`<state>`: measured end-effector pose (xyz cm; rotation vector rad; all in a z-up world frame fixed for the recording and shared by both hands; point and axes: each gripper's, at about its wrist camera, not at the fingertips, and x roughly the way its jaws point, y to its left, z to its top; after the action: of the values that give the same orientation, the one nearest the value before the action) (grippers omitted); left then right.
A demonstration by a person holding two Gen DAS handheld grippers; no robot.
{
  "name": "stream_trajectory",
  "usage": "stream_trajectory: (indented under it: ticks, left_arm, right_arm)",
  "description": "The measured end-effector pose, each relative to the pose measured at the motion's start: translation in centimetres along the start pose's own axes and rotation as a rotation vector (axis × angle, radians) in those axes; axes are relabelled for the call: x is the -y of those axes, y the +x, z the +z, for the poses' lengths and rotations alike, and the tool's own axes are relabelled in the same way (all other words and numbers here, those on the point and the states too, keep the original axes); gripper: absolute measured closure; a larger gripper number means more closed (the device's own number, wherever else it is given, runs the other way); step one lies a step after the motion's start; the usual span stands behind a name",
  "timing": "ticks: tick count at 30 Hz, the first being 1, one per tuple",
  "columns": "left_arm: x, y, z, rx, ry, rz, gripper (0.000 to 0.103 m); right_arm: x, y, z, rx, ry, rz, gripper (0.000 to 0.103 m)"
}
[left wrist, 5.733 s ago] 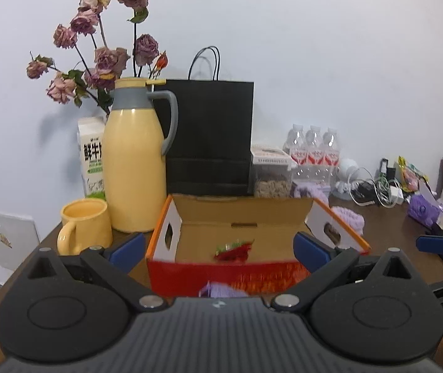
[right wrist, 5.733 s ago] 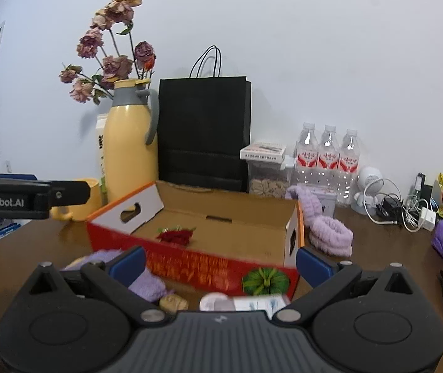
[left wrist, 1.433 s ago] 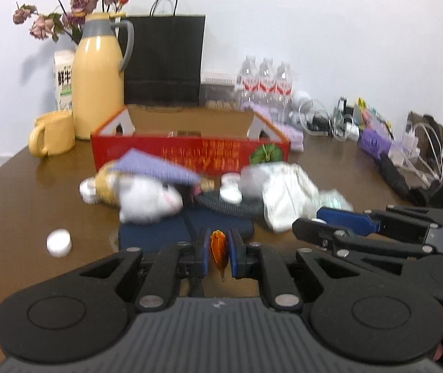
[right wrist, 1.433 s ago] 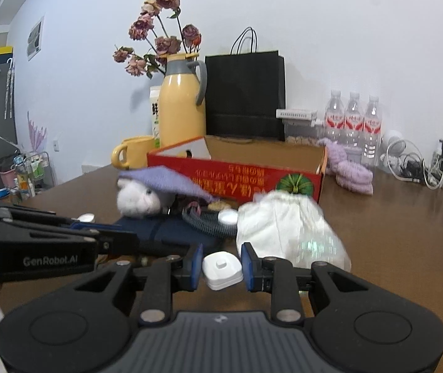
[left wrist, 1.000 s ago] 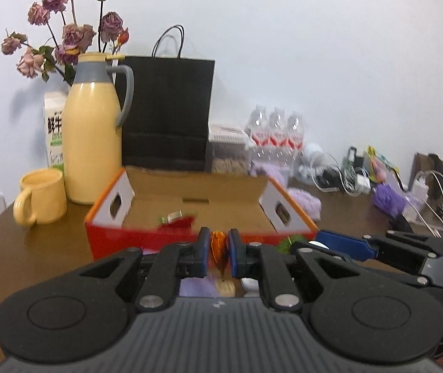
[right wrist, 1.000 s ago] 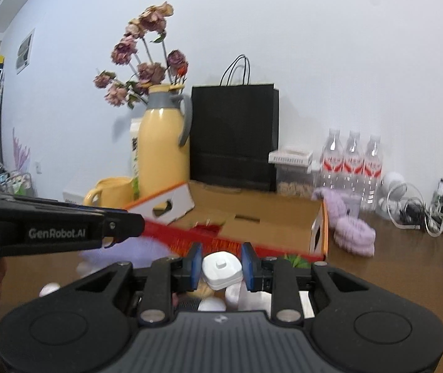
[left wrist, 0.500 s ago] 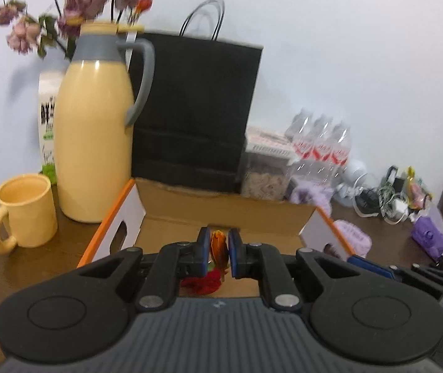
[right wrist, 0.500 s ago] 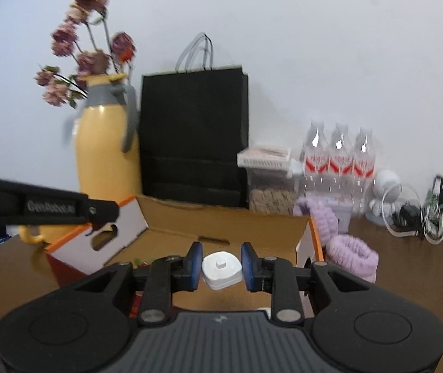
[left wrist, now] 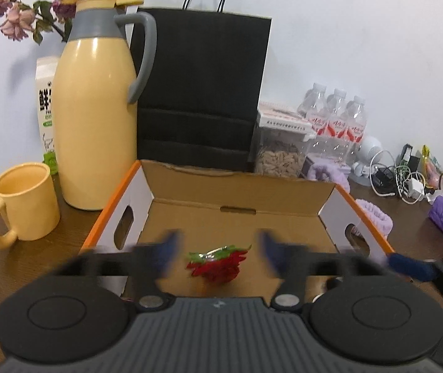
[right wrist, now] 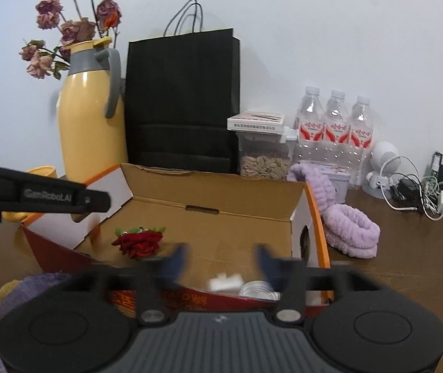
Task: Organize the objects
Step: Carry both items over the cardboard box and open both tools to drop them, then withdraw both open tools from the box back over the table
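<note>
An open cardboard box point(left wrist: 240, 192) with a red front stands before me; it also shows in the right wrist view point(right wrist: 212, 199). A red flower point(left wrist: 216, 264) lies on its floor, also seen in the right wrist view point(right wrist: 137, 242). My left gripper point(left wrist: 218, 256) is open over the box, its fingers blurred; the small orange piece it held is out of sight. My right gripper point(right wrist: 221, 262) is open over the box's front right. The white cap-like piece point(right wrist: 226, 281) is blurred just below the right gripper, inside the box, beside a round lid point(right wrist: 258, 289).
A yellow thermos jug point(left wrist: 94, 118) with dried roses, a yellow mug point(left wrist: 22, 205) and a milk carton stand left of the box. A black paper bag point(left wrist: 199, 93), a seed container, water bottles point(right wrist: 333, 124), purple headbands point(right wrist: 348, 230) and cables point(right wrist: 420, 192) stand behind and to the right.
Both grippers have opened over the box. The orange piece has left the left gripper and the white cap-like piece has dropped from the right gripper into the box.
</note>
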<state>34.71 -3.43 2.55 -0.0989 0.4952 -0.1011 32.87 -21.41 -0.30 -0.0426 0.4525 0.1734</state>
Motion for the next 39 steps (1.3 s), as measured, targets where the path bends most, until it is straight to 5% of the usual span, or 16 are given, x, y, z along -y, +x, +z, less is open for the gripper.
stream_trajectory:
  ticks: [1, 20, 39]
  left_arm:
    - [0.1, -0.2, 0.0, 0.027, 0.002, 0.017, 0.0]
    - [0.9, -1.7, 0.2, 0.067, 0.023, 0.024, 0.0]
    - [0.3, -10.3, -0.8, 0.14, 0.048, 0.038, 0.0]
  right_arm:
    - [0.0, -0.2, -0.1, 0.011, 0.0, 0.001, 0.0]
    - [-0.2, -1.6, 0.5, 0.036, -0.007, -0.003, 0.0]
    - [-1.1, -9.4, -0.6, 0.095, -0.038, 0.017, 0.0]
